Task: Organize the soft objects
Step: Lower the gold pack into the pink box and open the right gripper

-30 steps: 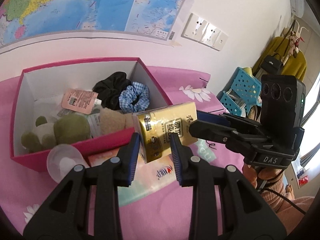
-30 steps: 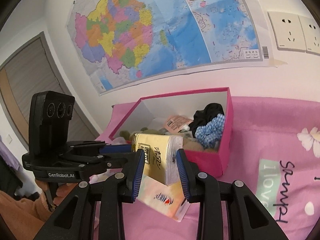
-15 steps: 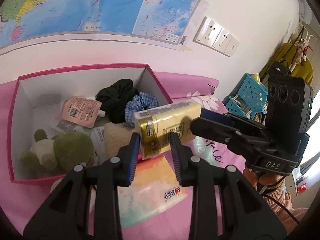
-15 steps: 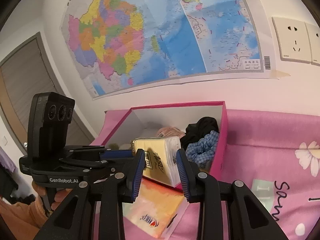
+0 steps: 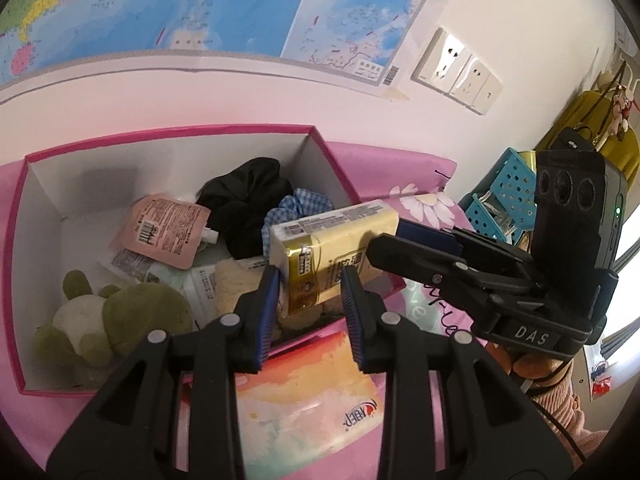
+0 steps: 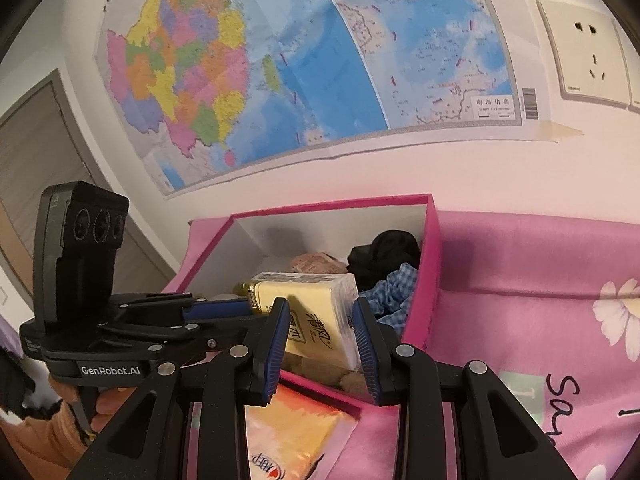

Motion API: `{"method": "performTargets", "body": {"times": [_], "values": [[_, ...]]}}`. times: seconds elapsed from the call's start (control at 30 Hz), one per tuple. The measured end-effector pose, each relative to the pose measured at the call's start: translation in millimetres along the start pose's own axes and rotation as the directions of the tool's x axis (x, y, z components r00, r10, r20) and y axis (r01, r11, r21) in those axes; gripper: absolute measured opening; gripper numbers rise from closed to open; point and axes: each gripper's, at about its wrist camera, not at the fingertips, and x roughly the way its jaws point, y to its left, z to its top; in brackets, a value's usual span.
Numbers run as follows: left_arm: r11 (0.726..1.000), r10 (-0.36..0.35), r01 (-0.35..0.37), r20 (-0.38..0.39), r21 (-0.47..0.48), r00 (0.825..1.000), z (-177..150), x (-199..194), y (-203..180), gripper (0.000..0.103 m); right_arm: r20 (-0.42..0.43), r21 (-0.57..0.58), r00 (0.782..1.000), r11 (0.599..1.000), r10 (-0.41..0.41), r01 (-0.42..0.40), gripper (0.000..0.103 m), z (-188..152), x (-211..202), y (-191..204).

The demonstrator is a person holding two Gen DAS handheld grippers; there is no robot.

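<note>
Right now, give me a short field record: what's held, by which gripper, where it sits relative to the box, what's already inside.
held: yellow plastic-wrapped tissue pack
grip: left gripper on one end, right gripper on the other, both shut on it
position: above the near corner of the pink cardboard box, not yet lowered in
inside: green plush toy, black scrunchie, blue checked scrunchie, pink sachet
outside: orange tissue packet on the pink cloth
</note>
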Motion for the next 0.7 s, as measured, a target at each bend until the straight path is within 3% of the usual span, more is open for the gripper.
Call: {"method": "performTargets", "body": {"times": [0.37,0.53,0.7], "values": [[1.000,0.025,-0.025,0.003,-0.016,1.000,1.5,7.0,4.0,0.033,0.008,0.026,0.997,0.996,-0.081,0.081,0.037,1.7,7.4,-5.4],[0.999,0.040,-0.041,0.032,0.027,0.999,-7.7,-6.0,-2.0,0.033,0.000,0.012,0.996,0.996,-0.085,0.085,0.038,-3.5,5.8,-2.9],[0.993,0.000,-0.011,0.092,0.118,0.996,-27.7,-43.0,-19.6,0.033,-0.006,-0.002,0.999,0.999,-0.050,0.050,0.038,-16.0,-4.9,4.9]]}}
